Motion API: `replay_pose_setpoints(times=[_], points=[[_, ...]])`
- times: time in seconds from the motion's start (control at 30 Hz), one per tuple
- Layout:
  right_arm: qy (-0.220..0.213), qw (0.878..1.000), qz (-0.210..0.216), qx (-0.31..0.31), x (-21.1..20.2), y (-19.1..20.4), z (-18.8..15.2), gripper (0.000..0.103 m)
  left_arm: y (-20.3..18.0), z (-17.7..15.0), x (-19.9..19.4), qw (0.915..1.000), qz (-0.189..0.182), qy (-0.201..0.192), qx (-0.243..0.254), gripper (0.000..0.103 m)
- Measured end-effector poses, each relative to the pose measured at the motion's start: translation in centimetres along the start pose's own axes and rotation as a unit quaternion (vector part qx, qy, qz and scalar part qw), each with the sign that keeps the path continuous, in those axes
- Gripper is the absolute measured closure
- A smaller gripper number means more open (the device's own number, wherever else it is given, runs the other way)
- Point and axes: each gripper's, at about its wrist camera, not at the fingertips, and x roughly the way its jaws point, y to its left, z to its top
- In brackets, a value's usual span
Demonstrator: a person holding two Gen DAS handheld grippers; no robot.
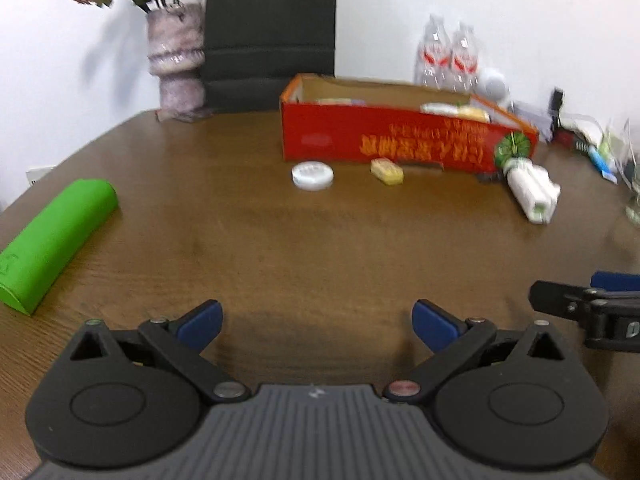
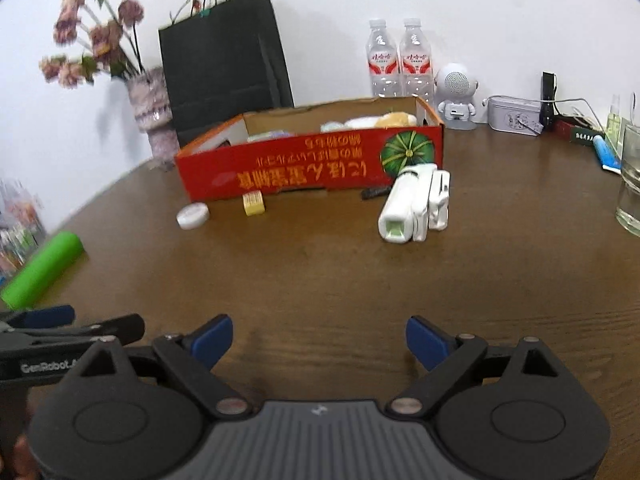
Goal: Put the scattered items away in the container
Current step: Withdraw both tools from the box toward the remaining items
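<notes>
A red cardboard box point(image 1: 400, 140) point(image 2: 304, 164) with several items inside stands on the far side of the brown table. In front of it lie a white round tin point(image 1: 312, 175) point(image 2: 193, 215), a small yellow packet point(image 1: 387, 171) point(image 2: 253, 203), a white plastic device point(image 1: 532, 190) point(image 2: 414, 202) and a small dark item point(image 2: 375, 192). A green cylindrical case point(image 1: 52, 240) point(image 2: 42, 268) lies at the left. My left gripper point(image 1: 318, 322) is open and empty, low over the near table. My right gripper point(image 2: 319, 340) is open and empty beside it.
A vase of dried flowers point(image 1: 176, 60) point(image 2: 150, 108) and a black paper bag point(image 1: 270, 32) point(image 2: 224, 60) stand behind the box. Two water bottles point(image 2: 400, 60), a white robot speaker point(image 2: 456, 94), a tin case point(image 2: 514, 114) and a glass point(image 2: 630, 184) are at the right.
</notes>
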Motion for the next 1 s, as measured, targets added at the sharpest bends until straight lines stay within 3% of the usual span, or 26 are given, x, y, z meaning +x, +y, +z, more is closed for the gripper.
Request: replay_pose_setpoints(times=[0.2,1.0], points=[[0.01,0.999,-0.023,-0.031,0.53,0.75,-0.58,0.001,-0.85,-0.3,0.6,0.9997,-0.006,0.013,0.019,0.0],[0.015,0.998,-0.03,-0.048,0.57,1.11,-0.66,0.0,-0.88,-0.33,0.64,0.9997,-0.012,0.015,0.018,0.0]])
